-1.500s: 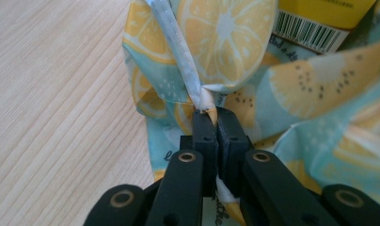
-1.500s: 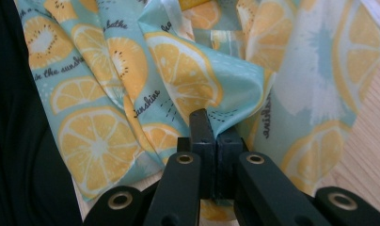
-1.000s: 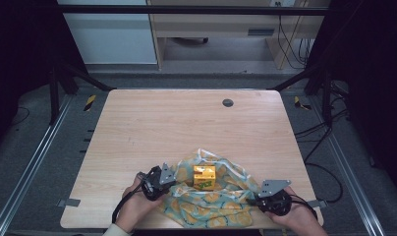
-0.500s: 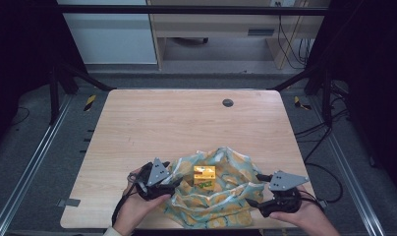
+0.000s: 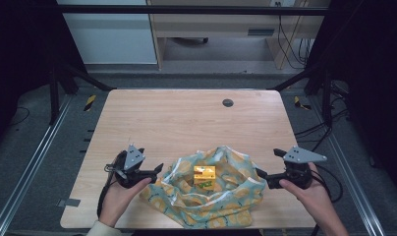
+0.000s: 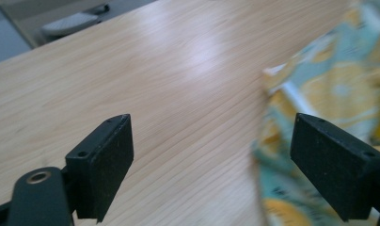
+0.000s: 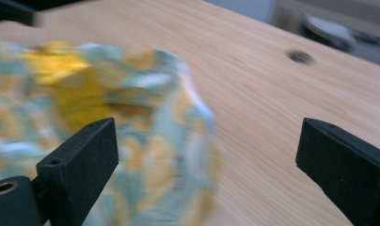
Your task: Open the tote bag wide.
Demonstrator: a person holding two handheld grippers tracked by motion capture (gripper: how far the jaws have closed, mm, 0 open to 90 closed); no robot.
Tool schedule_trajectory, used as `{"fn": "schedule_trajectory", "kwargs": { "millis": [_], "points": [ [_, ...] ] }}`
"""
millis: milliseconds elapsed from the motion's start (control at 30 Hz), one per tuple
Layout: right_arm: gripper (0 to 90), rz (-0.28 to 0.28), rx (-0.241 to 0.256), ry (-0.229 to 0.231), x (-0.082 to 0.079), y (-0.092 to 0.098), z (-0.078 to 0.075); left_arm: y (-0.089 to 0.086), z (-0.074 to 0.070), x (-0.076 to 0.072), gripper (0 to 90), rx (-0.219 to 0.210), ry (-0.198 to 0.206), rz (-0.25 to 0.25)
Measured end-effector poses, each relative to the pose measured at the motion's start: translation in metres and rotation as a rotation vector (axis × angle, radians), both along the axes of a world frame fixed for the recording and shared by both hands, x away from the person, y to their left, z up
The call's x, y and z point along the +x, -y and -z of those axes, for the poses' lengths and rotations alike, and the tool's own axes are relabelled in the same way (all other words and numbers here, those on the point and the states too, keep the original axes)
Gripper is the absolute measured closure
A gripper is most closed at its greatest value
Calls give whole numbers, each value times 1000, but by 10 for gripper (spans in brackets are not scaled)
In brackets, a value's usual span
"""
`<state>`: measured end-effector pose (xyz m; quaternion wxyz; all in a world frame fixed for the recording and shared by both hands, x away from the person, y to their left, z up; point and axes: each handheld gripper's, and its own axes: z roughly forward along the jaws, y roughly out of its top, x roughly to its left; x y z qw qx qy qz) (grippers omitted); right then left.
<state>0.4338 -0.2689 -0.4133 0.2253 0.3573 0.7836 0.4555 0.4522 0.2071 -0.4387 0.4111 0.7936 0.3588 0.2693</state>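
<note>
A teal cloth with a yellow print (image 5: 221, 196) lies rumpled near the table's front edge, its sides raised around a small yellow box (image 5: 205, 176) in the middle. My left gripper (image 5: 158, 168) is just left of the cloth, open, with nothing between its jaws. In the left gripper view the cloth's edge (image 6: 320, 94) lies by the right jaw. My right gripper (image 5: 261, 174) is at the cloth's right edge, also open and holding nothing. The right gripper view shows the cloth (image 7: 146, 141), blurred, by the left jaw, with the yellow box (image 7: 70, 89) behind it.
The wooden table (image 5: 186, 123) has a round cable hole (image 5: 228, 103) at its far right. A dark metal frame stands around the table, and cables hang at the right. A desk and cabinet stand beyond the far edge.
Both grippers have let go of the cloth and drawn apart, left to the left and right to the right. The cloth's sides have sagged outward around the box.
</note>
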Motion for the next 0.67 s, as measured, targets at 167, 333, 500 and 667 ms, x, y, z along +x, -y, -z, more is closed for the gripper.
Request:
{"fn": "schedule_trajectory", "kwargs": {
  "millis": [167,333,500,667],
  "points": [
    [67,187,46,-31,21,9,18,-37,15,18,104,43,-54,-113],
    [67,348,42,-86,34,24,42,-59,28,29,89,57,-114,-184],
    [71,416,21,-131,35,31,62,-70,31,33,86,27,-139,-229],
    [71,421,-32,-126,34,28,67,-69,30,31,77,37,-140,-223]
  ]
}}
